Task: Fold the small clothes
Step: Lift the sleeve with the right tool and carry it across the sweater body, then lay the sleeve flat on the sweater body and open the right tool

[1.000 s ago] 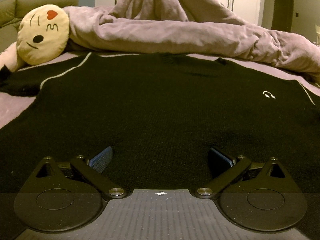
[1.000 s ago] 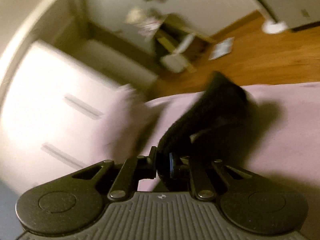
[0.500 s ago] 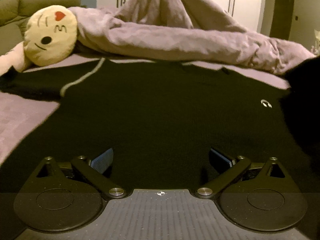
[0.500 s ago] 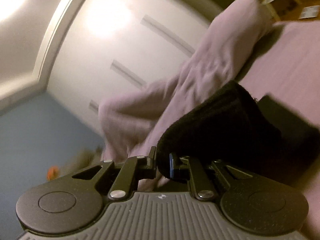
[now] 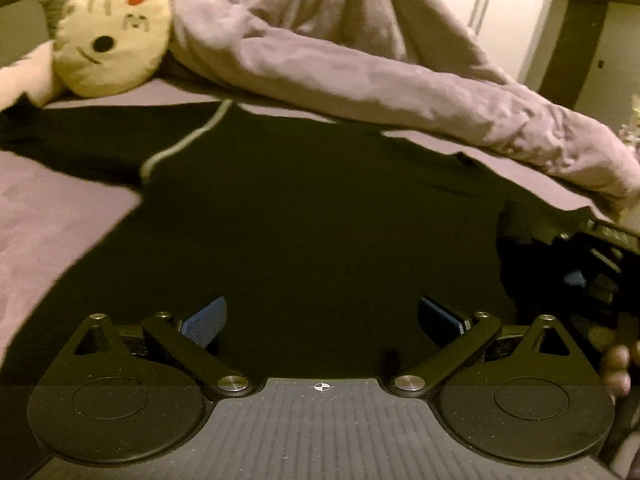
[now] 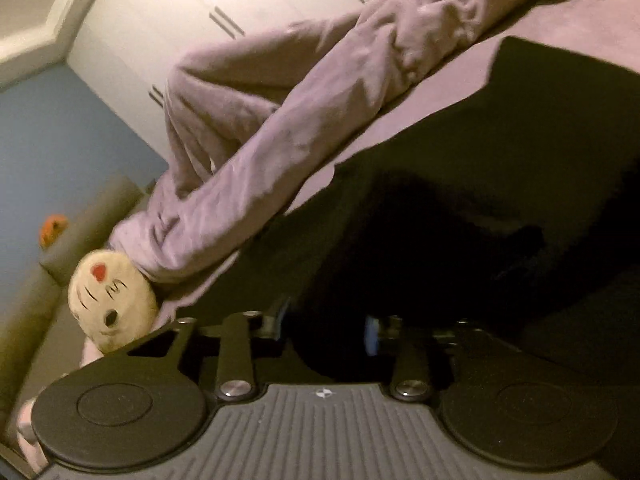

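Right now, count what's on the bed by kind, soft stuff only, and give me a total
Black sweaters: 1
Purple blankets: 1
Round yellow face pillows: 1
Total: 3

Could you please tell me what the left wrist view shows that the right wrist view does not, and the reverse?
Only the left wrist view shows the open left gripper over the sweater, the sweater's white stripe, its other sleeve lying flat, and the right gripper from outside. Only the right wrist view shows the right gripper's fingers closed on black sweater fabric, a blue wall and an orange toy. Both show the sweater, the emoji pillow, the blanket, the bed and the wardrobe.
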Available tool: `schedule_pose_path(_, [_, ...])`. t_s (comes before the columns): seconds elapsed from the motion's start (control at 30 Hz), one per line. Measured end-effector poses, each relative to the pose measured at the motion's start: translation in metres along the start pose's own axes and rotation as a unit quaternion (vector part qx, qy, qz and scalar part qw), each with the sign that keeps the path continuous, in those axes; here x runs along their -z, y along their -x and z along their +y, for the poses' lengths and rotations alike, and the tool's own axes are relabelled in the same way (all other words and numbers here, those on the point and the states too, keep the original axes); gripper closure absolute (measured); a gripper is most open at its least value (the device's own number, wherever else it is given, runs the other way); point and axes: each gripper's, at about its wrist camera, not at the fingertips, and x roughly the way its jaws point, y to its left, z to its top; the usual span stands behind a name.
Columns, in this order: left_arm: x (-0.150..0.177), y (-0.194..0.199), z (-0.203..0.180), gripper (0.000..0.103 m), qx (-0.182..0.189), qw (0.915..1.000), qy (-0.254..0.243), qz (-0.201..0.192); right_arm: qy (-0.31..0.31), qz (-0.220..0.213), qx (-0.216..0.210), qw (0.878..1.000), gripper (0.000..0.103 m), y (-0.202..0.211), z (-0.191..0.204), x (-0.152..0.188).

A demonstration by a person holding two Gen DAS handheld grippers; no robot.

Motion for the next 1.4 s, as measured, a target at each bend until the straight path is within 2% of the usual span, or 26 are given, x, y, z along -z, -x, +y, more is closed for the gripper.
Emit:
schedule_pose_path(0.13, [-0.005, -0.009, -0.040, 0.000, 0.033, 0.9988, -0.035, -0.007, -0.018, -0.069, -0.009, 0.997, 0.039, 0.049, -0.029, 0.003])
schedule_pose_path(0.2, [-0.008, -0.016, -0.064, 0.000, 0.049, 0.9970, -0.059, -0.012, -0.033, -0.097, 0.003, 0.995, 0.037, 0.066, -0.050, 0.003])
schedule_pose_path(0.27, [-0.010, -0.023, -0.092, 0.000, 0.052, 0.9930, -0.103, -0.027, -0.060, -0.116, 0.007, 0.991, 0.038, 0.079, -0.077, 0.010])
schedule_pose_path(0.33, [-0.009, -0.031, -0.122, 0.000, 0.044, 0.9853, -0.159, -0.046, -0.062, -0.128, -0.007, 0.990, 0.059, 0.088, -0.101, 0.024])
schedule_pose_path(0.4, [-0.006, -0.043, -0.147, 0.000, 0.040, 0.9737, -0.216, -0.062, -0.048, -0.144, -0.016, 0.988, 0.058, 0.094, -0.103, 0.033])
schedule_pose_path(0.47, [-0.003, -0.061, -0.169, 0.000, 0.021, 0.9596, -0.272, -0.068, -0.030, -0.137, 0.002, 0.990, 0.057, 0.091, -0.096, 0.033])
schedule_pose_path(0.57, [-0.004, -0.080, -0.190, 0.000, -0.001, 0.9488, -0.303, -0.088, -0.011, -0.129, 0.016, 0.991, 0.057, 0.085, -0.094, 0.032])
schedule_pose_path(0.63, [-0.008, -0.091, -0.198, 0.000, -0.003, 0.9512, -0.298, -0.081, -0.013, -0.130, 0.011, 0.991, 0.057, 0.089, -0.097, 0.033])
schedule_pose_path(0.7, [-0.012, -0.100, -0.199, 0.009, 0.004, 0.9586, -0.276, -0.070, -0.015, -0.133, 0.006, 0.991, 0.057, 0.089, -0.099, 0.035])
schedule_pose_path(0.77, [-0.016, -0.105, -0.194, 0.052, 0.011, 0.9660, -0.254, -0.045, -0.014, -0.134, 0.006, 0.991, 0.057, 0.089, -0.100, 0.035])
schedule_pose_path(0.8, [-0.018, -0.107, -0.190, 0.060, 0.019, 0.9708, -0.238, -0.028, -0.014, -0.134, 0.005, 0.991, 0.057, 0.089, -0.100, 0.035])
schedule_pose_path(0.87, [-0.025, -0.111, -0.177, 0.088, 0.040, 0.9802, -0.194, -0.006, -0.015, -0.135, 0.003, 0.991, 0.057, 0.090, -0.102, 0.036])
schedule_pose_path(0.93, [-0.033, -0.109, -0.164, 0.088, 0.052, 0.9863, -0.157, -0.002, -0.014, -0.136, 0.004, 0.991, 0.057, 0.090, -0.102, 0.036])
schedule_pose_path(1.07, [-0.053, -0.091, -0.134, 0.090, 0.077, 0.9920, -0.093, -0.039, -0.011, -0.135, 0.007, 0.991, 0.056, 0.089, -0.101, 0.036])
schedule_pose_path(1.17, [-0.065, -0.079, -0.111, 0.090, 0.064, 0.9934, -0.064, -0.070, -0.009, -0.134, 0.009, 0.991, 0.056, 0.088, -0.100, 0.036])
schedule_pose_path(1.27, [-0.069, -0.079, -0.079, 0.088, 0.048, 0.9958, -0.028, -0.072, -0.008, -0.133, 0.011, 0.991, 0.056, 0.088, -0.099, 0.035])
schedule_pose_path(1.3, [-0.067, -0.084, -0.069, 0.085, 0.046, 0.9969, -0.020, -0.060, -0.007, -0.133, 0.012, 0.991, 0.056, 0.088, -0.099, 0.035])
schedule_pose_path(1.33, [-0.065, -0.089, -0.063, 0.074, 0.043, 0.9978, -0.016, -0.049, -0.006, -0.132, 0.014, 0.991, 0.056, 0.088, -0.098, 0.035])
schedule_pose_path(1.37, [-0.061, -0.095, -0.057, 0.054, 0.037, 0.9986, -0.013, -0.036, -0.005, -0.132, 0.016, 0.991, 0.056, 0.088, -0.098, 0.035])
schedule_pose_path(1.4, [-0.058, -0.098, -0.053, 0.048, 0.032, 0.9990, -0.011, -0.029, -0.004, -0.132, 0.018, 0.991, 0.056, 0.088, -0.097, 0.035])
